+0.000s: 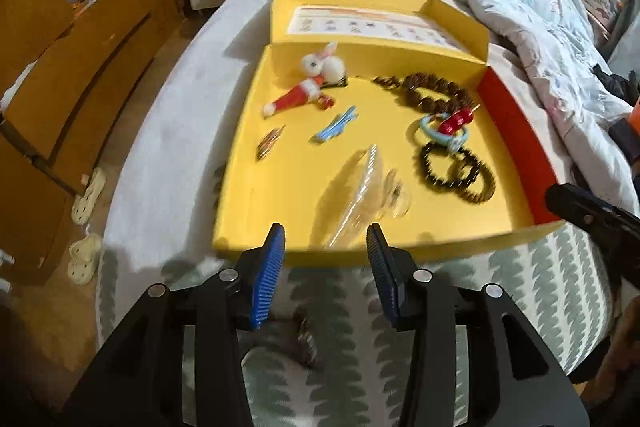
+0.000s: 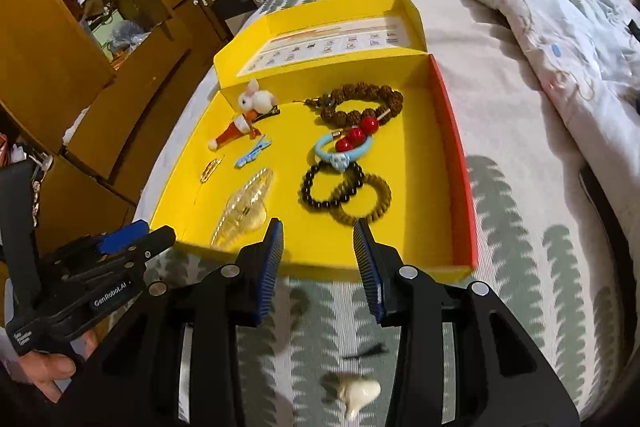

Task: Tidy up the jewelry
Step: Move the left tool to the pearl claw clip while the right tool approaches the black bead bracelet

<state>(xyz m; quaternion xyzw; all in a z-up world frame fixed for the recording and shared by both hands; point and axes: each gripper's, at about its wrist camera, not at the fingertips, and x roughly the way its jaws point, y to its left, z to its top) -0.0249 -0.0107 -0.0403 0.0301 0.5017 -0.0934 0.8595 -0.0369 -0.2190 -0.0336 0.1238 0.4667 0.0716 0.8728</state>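
"GenRobot.AI" was read on left gripper [image 2: 132,239]. Clear hair claw [image 2: 244,211] was laid in yellow box [image 2: 400,259], long axis slanted toward far wall. Both jaws, right gripper [image 2: 318,227] included, were held spread, nothing pinched.

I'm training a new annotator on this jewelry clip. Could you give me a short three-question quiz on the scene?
1. True or false: the right hand-held gripper is shut on a bracelet.
2. Multiple choice: what lies on the bedspread outside the yellow box, below the right hand-held gripper? A) a white tooth-shaped pendant B) a red bead stick C) a blue clip
3. Fill in: the red bead stick lies across the light ___ ring.

Key: 1 false, both hand-held grippers are open and empty, the left one too. 2 A. 3 blue.
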